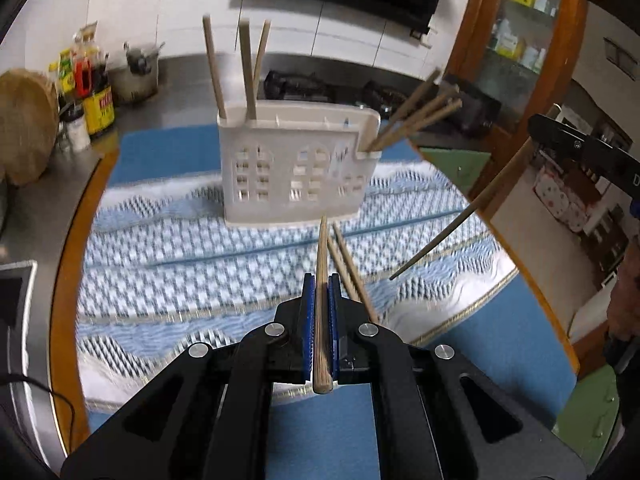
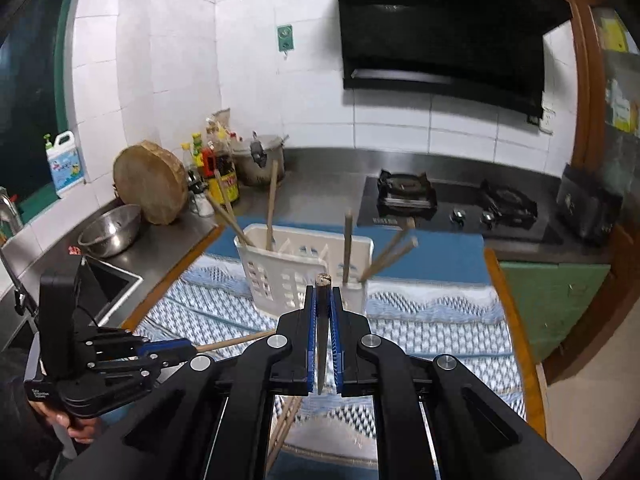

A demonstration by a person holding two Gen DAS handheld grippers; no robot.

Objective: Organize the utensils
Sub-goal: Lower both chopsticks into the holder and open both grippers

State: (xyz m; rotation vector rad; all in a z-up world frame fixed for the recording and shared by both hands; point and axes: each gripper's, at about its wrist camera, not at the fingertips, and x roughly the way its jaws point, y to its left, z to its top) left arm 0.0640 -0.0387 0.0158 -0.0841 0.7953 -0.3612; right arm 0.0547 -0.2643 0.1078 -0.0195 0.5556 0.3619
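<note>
In the left wrist view we see the left tool [image 1: 321, 292] clenched on a pale wooden chopstick [image 1: 321, 264], which runs lengthwise between the blue pads and pokes out toward twelve o'clock, its tip near the base of the white utensil holder [image 1: 296, 160]. The holder stands on a blue and white patterned cloth [image 1: 180, 248] covering the surface. Three chopsticks rise from its left end [image 1: 246, 68] and several lean out of a slot at its two o'clock corner [image 1: 416, 116]. Two more chopsticks lie on the cloth [image 1: 348, 268] just right of the held one

At three o'clock we find the right tool's chopstick [image 1: 460, 220] slanting down. In the right wrist view the right tool [image 2: 323, 316] is clamped on that dark chopstick [image 2: 322, 320], butt end up in front of the holder. At eight o'clock a hand [image 2: 76, 428] carries the left tool
</note>
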